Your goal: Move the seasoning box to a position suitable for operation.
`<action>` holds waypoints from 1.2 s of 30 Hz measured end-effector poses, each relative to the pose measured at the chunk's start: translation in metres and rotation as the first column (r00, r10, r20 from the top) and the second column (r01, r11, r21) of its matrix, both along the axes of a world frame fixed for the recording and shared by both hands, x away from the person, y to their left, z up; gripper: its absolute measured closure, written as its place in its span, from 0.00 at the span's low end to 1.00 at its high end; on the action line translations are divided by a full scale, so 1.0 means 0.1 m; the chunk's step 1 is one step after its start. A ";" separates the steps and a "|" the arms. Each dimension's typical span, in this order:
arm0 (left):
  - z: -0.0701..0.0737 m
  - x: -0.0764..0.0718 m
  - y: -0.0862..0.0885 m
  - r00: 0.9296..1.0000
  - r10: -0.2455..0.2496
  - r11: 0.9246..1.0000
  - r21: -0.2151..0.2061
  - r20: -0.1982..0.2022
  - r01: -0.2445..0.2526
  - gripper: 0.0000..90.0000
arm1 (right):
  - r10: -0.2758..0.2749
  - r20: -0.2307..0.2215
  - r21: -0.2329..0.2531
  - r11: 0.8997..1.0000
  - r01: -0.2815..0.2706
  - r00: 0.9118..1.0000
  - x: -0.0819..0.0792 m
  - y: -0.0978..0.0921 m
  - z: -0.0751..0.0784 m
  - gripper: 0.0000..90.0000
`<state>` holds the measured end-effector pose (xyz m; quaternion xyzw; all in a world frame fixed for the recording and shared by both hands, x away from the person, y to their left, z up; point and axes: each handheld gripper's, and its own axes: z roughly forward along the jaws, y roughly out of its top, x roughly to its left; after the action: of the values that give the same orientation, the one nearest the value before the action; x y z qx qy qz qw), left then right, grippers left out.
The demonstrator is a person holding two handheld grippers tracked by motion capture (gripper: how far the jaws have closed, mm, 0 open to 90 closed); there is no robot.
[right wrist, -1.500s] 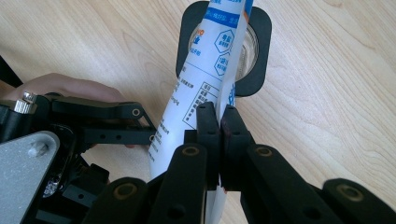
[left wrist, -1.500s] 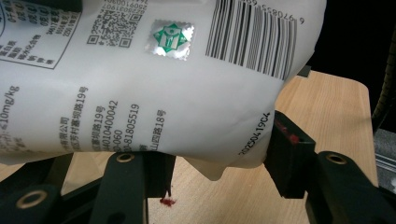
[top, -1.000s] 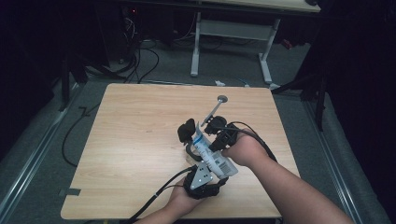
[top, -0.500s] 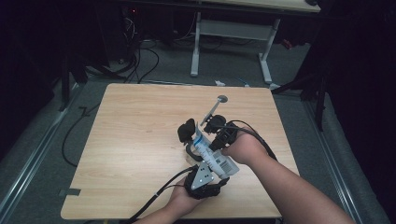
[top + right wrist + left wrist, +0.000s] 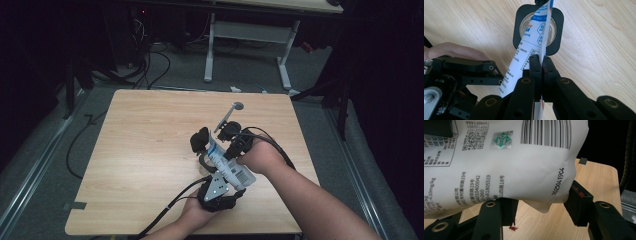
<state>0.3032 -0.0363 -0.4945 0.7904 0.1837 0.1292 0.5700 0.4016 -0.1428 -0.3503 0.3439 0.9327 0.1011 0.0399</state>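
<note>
Near the front right of the counter (image 5: 150, 150), a white printed pouch (image 5: 227, 165) is held above the wood between the two grippers. Its lower end carries a barcode and small print, and its upper end points toward a black square holder with a round glass opening (image 5: 538, 29) that sits on the counter just beyond it.

Left gripper (image 5: 218, 192): positioned at the near end of the pouch, close to the counter's near edge. In the left gripper view the two black jaws stand on either side of the pouch's bottom corner, pressing against the film; the jaws are clamped on the pouch (image 5: 506, 162).

Right gripper (image 5: 235, 145): positioned on the right side of the pouch, farther from the person. In the right gripper view its jaws are closed together with the pouch's thin edge (image 5: 529, 52) pinched between them.

A thin grey rod with a round disc end (image 5: 229, 114) lies on the counter beyond the grippers, toward the far right. Black cables trail from both grippers.
</note>
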 end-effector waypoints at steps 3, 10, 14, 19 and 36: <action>0.00 0.00 0.00 1.000 -0.006 1.000 0.002 0.001 0.006 0.54 | 0.001 -0.002 0.002 1.000 -0.001 1.000 0.00 -0.01 0.00 0.99; 0.02 0.01 -0.01 1.000 -0.011 1.000 -0.002 0.001 0.011 0.54 | -0.010 -0.004 0.011 1.000 0.010 1.000 0.02 -0.04 0.00 0.99; 0.03 0.01 -0.01 1.000 -0.014 1.000 -0.004 -0.002 0.014 0.54 | -0.011 -0.001 0.012 1.000 0.011 1.000 0.02 -0.04 0.00 0.99; 0.03 0.02 -0.01 1.000 -0.015 1.000 -0.005 -0.001 0.015 0.55 | -0.007 0.001 0.008 1.000 0.007 1.000 0.03 -0.05 0.01 0.99; 0.04 0.02 0.00 1.000 -0.010 1.000 -0.001 0.001 0.010 0.55 | -0.001 -0.002 0.006 1.000 0.001 1.000 0.04 -0.01 0.00 0.99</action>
<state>0.3048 -0.0362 -0.4905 0.7910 0.1795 0.1264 0.5710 0.4055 -0.1438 -0.3502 0.3447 0.9322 0.1035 0.0379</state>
